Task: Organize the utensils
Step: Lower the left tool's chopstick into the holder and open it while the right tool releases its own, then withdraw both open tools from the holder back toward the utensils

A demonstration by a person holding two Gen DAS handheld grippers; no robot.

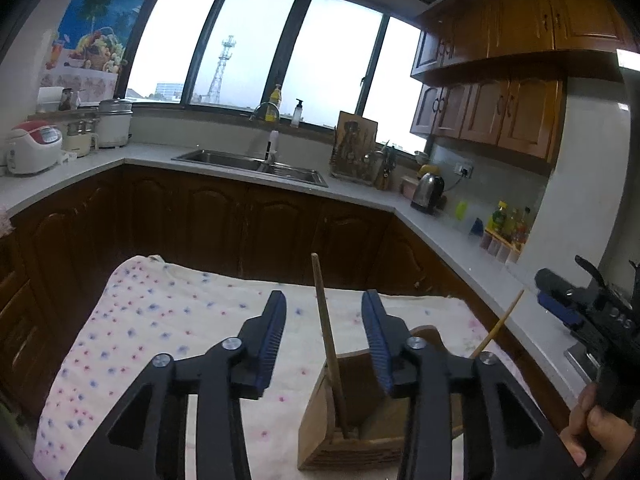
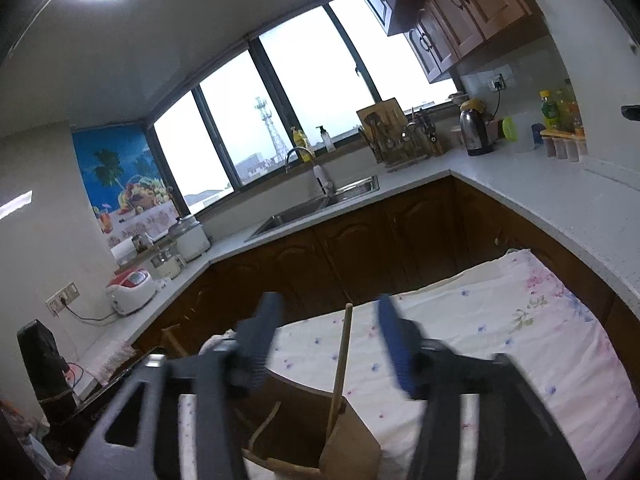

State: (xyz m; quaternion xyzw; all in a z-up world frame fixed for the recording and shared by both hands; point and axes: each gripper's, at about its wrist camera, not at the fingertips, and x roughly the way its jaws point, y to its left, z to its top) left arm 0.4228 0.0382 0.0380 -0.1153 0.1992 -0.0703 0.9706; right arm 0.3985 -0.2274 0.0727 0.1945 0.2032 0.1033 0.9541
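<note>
Wooden stick [image 1: 330, 344] stands free between the open left hand-held gripper [image 1: 324, 300] pads.

The left gripper [image 1: 324, 336] points slightly downward, jaws apart, gripping nothing. The right gripper [image 2: 328, 332], blurred, also stands apart. A hand [image 1: 596, 428] holds the right gripper's handle.

White cloth [image 1: 160, 320] with pink and blue flowers, brown wooden holder [image 1: 360, 432], seemingly blue-padded black fingers [image 1: 276, 332].
</note>
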